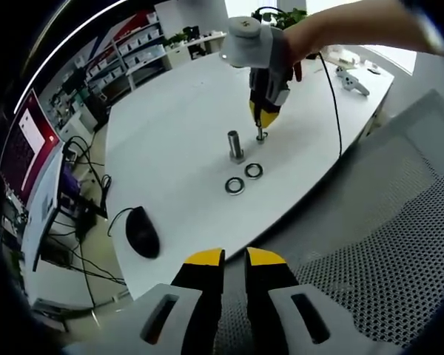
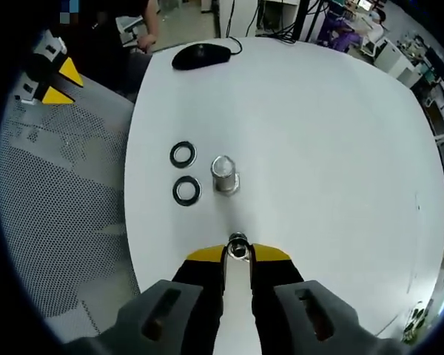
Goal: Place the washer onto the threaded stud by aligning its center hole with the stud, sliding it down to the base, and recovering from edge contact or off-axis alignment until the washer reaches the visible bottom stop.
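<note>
A short metal stud (image 2: 224, 175) stands upright on the white table (image 2: 318, 148). My right gripper (image 2: 237, 256) is shut on a small metal washer (image 2: 237, 247), held edge-up just above the table a little short of the stud. From the left gripper view the same washer (image 1: 260, 136) hangs to the right of the stud (image 1: 235, 146), under the right gripper (image 1: 261, 122). My left gripper (image 1: 234, 259) is shut with nothing in it, back from the table's edge over a mesh chair.
Two more washers (image 2: 183, 154) (image 2: 186, 190) lie flat on the table left of the stud. A black mouse (image 2: 200, 55) sits near the far edge. The mesh chair (image 2: 59, 207) lies to the left. Shelves and cables (image 1: 81, 185) are beyond the table.
</note>
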